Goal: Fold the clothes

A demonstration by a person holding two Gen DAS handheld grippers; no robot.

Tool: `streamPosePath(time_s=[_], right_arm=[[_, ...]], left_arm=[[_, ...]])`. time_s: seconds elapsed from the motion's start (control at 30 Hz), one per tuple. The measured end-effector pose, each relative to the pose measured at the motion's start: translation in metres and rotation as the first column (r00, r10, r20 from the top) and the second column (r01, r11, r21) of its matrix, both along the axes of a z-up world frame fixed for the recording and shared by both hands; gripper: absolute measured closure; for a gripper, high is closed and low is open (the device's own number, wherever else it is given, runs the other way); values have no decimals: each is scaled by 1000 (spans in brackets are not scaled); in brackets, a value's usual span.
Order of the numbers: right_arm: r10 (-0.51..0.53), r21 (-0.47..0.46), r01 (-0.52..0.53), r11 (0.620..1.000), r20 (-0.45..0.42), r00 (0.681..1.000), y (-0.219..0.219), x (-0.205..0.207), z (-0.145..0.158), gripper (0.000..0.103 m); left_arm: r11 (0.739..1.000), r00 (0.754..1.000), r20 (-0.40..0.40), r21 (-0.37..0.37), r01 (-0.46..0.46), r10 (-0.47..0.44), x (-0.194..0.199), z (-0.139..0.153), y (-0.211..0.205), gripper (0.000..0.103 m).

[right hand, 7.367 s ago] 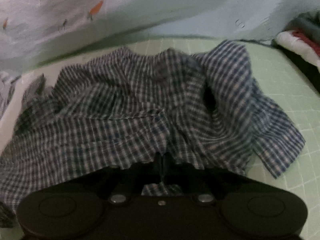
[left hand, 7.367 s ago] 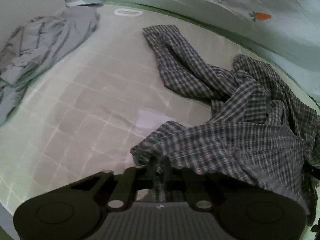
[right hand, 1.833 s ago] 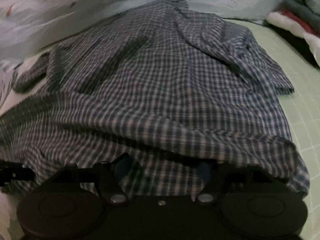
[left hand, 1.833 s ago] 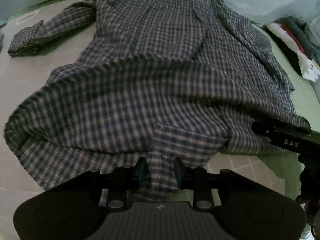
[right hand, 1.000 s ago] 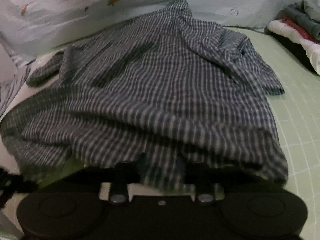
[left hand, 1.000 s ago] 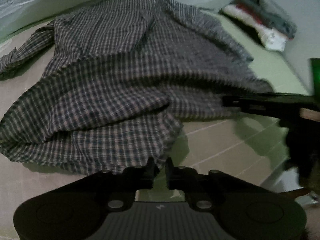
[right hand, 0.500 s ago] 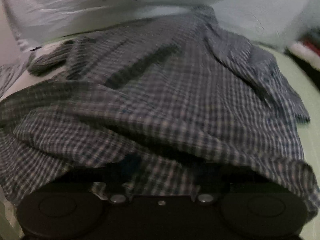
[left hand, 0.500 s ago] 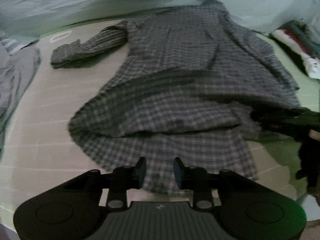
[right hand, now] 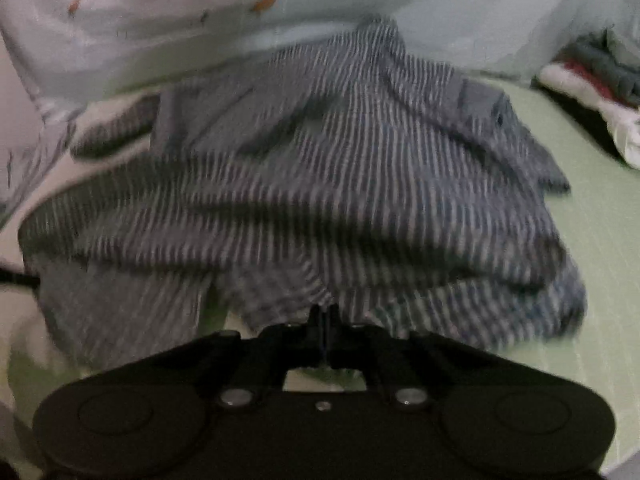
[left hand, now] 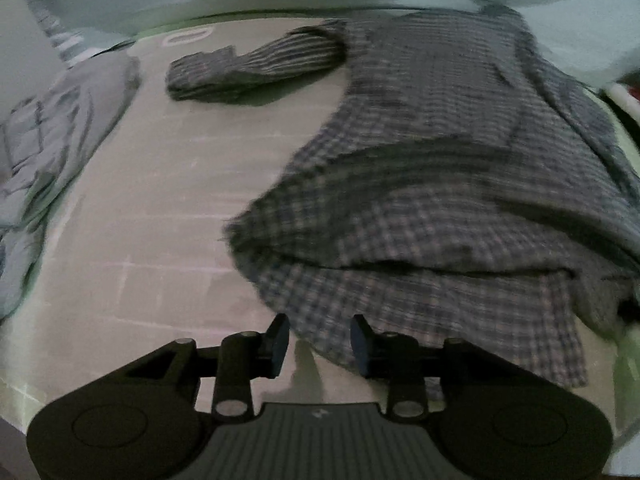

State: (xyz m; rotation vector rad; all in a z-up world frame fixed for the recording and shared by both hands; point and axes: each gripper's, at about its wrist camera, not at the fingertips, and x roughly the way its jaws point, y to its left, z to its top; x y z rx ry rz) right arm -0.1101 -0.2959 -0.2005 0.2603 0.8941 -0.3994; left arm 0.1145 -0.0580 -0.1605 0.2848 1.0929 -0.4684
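Observation:
A dark checked shirt [left hand: 440,168] lies spread on the gridded mat [left hand: 168,208], its hem rumpled toward me and one sleeve [left hand: 256,64] stretched out to the far left. My left gripper [left hand: 320,340] is open and empty, just over the near hem at its left corner. In the right wrist view the same shirt [right hand: 320,184] fills the middle, blurred. My right gripper [right hand: 324,320] is shut on the shirt's near hem, the cloth bunching at its fingertips.
A grey garment [left hand: 52,152] lies crumpled at the mat's left edge. A pale blanket with carrot prints [right hand: 168,20] runs along the back. Folded clothes [right hand: 592,92] are stacked at the far right, beside the green part of the mat [right hand: 592,216].
My left gripper has drawn left, off the hem it was over, jaws still open. My right gripper has closed on the shirt's near hem. The shirt's lower part has shifted and rumpled.

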Motion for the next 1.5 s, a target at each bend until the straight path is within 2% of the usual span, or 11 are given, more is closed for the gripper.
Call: streamPosePath(time_s=[0.2,0.33,0.6,0.73,0.8,0.83,0.93,1.13,1.2,1.27,1.5], right_arm=[[15,-23,-15,1000,11,1000,10,-6,11,96],[-92,-91,99,991,83,992,-7,-6,28,59],[-350,-203,339,919,-16,937,-76,5,16,46],[-400,-223,371,901,-99,911,-97,3,0,53],[-399,-213,370,904,-118,909,-102,-2,-3,73],[-401,-221,370,903,-120,908,-103,-5,-2,89],[-422,-272,385,882,-93,902,-103,-19,6,99],[-498,-306,505,807,106,861,-106,-73,48,98],[-516,-292,521,802,100,851,-108,-84,45,95],[-507,-266,493,828,17,862,-114,-89,27,83],[-378,-205,354,912,-91,921,-120,-94,-5,72]], left_arm=[[998,997,46,22,-62,61,22,5,12,62],[997,995,64,19,-75,74,36,7,16,58],[999,999,49,36,-17,15,49,-1,3,45],[996,998,39,73,-43,41,52,-14,-3,47],[994,998,33,86,-64,61,54,-19,-3,65],[993,996,36,82,-81,78,52,-19,0,91],[989,991,42,68,-131,128,47,-18,7,99],[967,958,132,-11,-255,254,18,16,33,99],[954,944,139,-47,-296,300,5,26,41,99],[941,933,124,-20,-337,337,-8,17,43,99],[931,930,82,42,-363,359,-39,-4,41,96]])
